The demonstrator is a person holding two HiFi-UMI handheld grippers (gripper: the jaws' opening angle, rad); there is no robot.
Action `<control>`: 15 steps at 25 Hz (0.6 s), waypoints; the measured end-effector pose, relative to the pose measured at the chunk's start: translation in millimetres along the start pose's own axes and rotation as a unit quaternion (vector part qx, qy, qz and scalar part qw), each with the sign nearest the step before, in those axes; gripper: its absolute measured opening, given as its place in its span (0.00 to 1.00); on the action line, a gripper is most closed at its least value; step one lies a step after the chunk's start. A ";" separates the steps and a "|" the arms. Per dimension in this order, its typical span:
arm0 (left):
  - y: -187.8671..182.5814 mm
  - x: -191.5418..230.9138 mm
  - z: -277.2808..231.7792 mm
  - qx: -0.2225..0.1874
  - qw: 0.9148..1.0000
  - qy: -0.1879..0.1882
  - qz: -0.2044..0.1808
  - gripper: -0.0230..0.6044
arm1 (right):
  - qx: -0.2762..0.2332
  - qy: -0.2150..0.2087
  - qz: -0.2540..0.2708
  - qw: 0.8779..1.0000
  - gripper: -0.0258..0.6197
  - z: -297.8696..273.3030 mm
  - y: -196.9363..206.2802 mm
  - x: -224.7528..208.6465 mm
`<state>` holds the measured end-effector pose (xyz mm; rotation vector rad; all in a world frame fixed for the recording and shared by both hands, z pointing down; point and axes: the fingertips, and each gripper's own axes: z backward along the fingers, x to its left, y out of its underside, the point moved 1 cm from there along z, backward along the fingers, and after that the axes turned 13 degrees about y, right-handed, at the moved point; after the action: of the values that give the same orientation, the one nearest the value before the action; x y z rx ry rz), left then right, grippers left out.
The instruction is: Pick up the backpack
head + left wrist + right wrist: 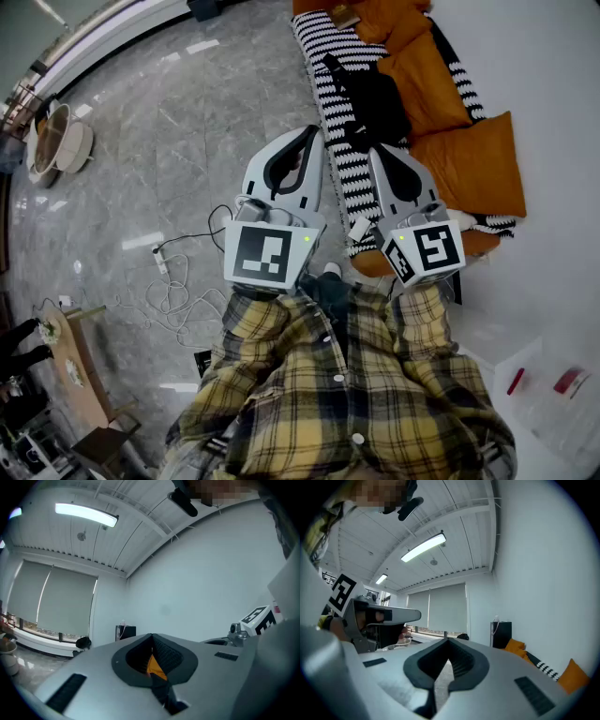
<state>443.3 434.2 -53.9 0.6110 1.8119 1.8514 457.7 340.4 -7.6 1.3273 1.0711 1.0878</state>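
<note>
A black backpack (372, 99) lies on a black-and-white striped sofa (330, 56) among orange cushions (476, 166). Both grippers are held level in front of the person's plaid shirt, short of the sofa's near end. My left gripper (314, 130) is shut with nothing in it, its tip left of the backpack. My right gripper (379, 150) is also shut and empty, its tip just below the backpack. In the left gripper view the closed jaws (152, 636) point at a white wall. The right gripper view shows closed jaws (447, 640) too. Neither gripper view shows the backpack.
White cables and a power strip (165, 265) trail over the grey marble floor on the left. A round basket (58, 141) stands far left, a wooden table (81, 373) lower left. A white box (553, 398) sits lower right. A black box (502, 634) stands by the far wall.
</note>
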 end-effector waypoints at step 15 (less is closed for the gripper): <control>2.8 -18.1 -5.9 0.008 0.999 -0.046 -0.014 0.06 | -0.001 -0.051 0.002 0.999 0.06 5.4 4.8 -9.3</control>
<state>453.8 418.4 -51.0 0.6613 1.7684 1.7635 461.4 330.2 -3.1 1.3691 0.9928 1.0121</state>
